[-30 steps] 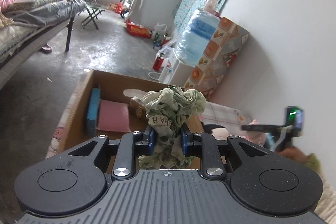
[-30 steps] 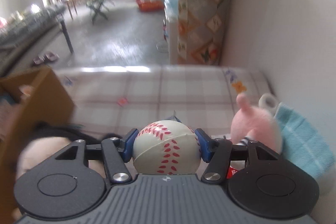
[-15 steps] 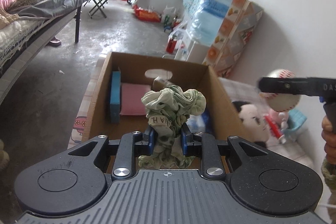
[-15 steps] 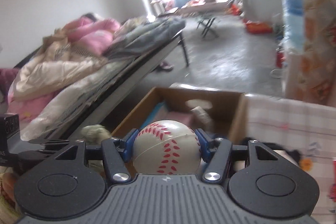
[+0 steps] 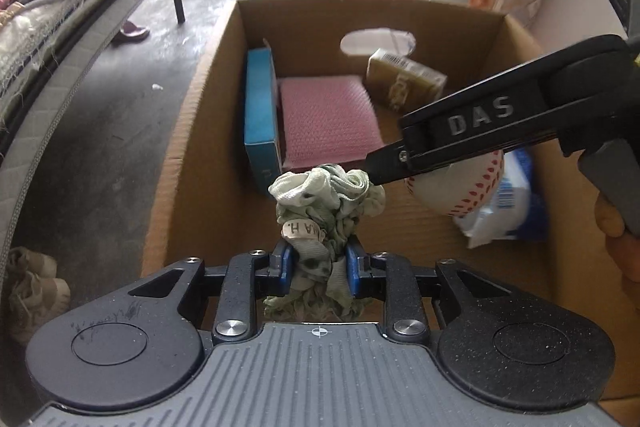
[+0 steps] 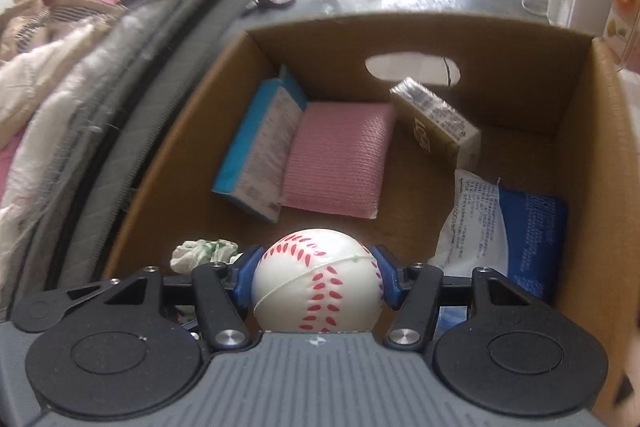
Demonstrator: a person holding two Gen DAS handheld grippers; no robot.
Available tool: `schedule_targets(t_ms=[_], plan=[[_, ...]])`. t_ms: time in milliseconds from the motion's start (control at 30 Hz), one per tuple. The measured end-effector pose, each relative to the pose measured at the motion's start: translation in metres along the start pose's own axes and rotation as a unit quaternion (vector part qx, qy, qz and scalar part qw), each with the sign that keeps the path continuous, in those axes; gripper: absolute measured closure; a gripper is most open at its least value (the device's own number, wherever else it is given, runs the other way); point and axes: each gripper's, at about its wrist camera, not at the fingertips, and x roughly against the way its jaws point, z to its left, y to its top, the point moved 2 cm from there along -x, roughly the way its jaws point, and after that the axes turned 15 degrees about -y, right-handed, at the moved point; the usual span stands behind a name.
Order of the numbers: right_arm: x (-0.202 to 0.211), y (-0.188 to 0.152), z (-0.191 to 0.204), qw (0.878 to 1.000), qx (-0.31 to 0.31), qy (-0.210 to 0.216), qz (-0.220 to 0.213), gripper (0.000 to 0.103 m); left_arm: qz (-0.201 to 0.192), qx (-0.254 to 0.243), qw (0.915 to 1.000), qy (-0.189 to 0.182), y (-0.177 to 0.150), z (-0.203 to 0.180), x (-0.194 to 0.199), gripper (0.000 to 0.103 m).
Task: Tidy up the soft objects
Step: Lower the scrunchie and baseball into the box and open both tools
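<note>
My left gripper [image 5: 318,267] is shut on a crumpled pale green cloth [image 5: 328,199] and holds it over the near end of an open cardboard box [image 5: 180,131]. My right gripper [image 6: 316,277] is shut on a soft white baseball with red stitches [image 6: 318,283], also above the box [image 6: 592,131]. In the left wrist view the right gripper [image 5: 452,183] reaches in from the right, its finger tip close to the cloth, with the baseball [image 5: 460,187] below it. The cloth [image 6: 200,253] shows at the lower left of the right wrist view.
In the box lie a blue carton [image 5: 260,115], a pink pad [image 5: 326,119], a small tan carton [image 5: 404,83] and a blue-white packet [image 6: 504,231]. A bed [image 5: 60,11] runs along the left. Shoes [image 5: 32,279] lie on the concrete floor beside the box.
Both grippers have moved forward over the box and tilted down into it. The right gripper with the baseball has come in beside the cloth. Both stay shut on their loads.
</note>
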Motion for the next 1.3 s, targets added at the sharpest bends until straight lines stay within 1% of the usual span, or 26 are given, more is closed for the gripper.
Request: schedule_targets(t_ms=[133,200,267,300,333,400,500,633,733,900,933,1000,1100,1267,1300], plan=[[-0.020,0.003,-0.005,1.000,-0.019,0.001,0.021,0.040,0.018,0.011,0.9997,0.006,0.004,0.007,-0.014,0.073],[-0.030,0.003,-0.007,0.999,-0.027,0.007,0.033,0.040,0.022,0.014,0.9996,0.008,0.004,0.007,-0.018,0.069],[-0.034,0.002,-0.008,0.999,-0.033,0.009,0.040,0.036,0.027,0.013,0.9995,0.012,0.004,0.005,-0.021,0.066],[-0.033,0.003,-0.008,0.999,-0.033,0.014,0.038,0.034,0.029,0.013,0.9994,0.014,0.004,0.005,-0.022,0.063],[-0.032,0.002,-0.008,0.999,-0.033,0.015,0.035,0.033,0.031,0.012,0.9994,0.013,0.004,0.004,-0.021,0.062],[-0.029,0.002,-0.009,0.999,-0.031,0.019,0.029,0.032,0.031,0.014,0.9994,0.006,0.003,0.003,-0.020,0.055],[-0.024,0.005,-0.010,0.999,-0.028,0.021,0.024,0.032,0.029,0.022,0.9993,-0.008,0.005,0.003,-0.017,0.051],[-0.022,0.007,-0.009,0.999,-0.031,0.022,0.020,0.031,0.020,0.023,0.9994,-0.014,0.006,0.000,-0.014,0.047],[-0.019,0.006,-0.013,0.999,-0.038,0.024,0.022,0.031,0.018,0.020,0.9996,-0.011,0.007,-0.004,-0.011,0.044],[-0.010,0.005,-0.020,0.998,-0.045,0.038,0.017,0.031,0.008,0.009,0.9996,-0.025,0.008,-0.010,-0.003,0.030],[-0.008,0.005,-0.021,0.998,-0.046,0.043,0.014,0.031,0.006,0.006,0.9996,-0.028,0.008,-0.011,-0.001,0.029],[-0.001,0.005,-0.022,0.998,-0.045,0.050,0.005,0.031,-0.001,0.002,0.9995,-0.030,0.009,-0.014,0.003,0.022],[0.015,0.003,-0.027,0.997,-0.048,0.066,-0.013,0.031,-0.018,-0.001,0.9992,-0.036,0.010,-0.015,0.010,0.017],[0.049,-0.007,-0.041,0.995,-0.051,0.071,-0.056,0.026,-0.039,0.006,0.9983,-0.043,0.010,-0.017,0.024,0.015],[0.056,-0.010,-0.044,0.994,-0.052,0.072,-0.064,0.023,-0.042,0.006,0.9981,-0.045,0.011,-0.018,0.027,0.014]])
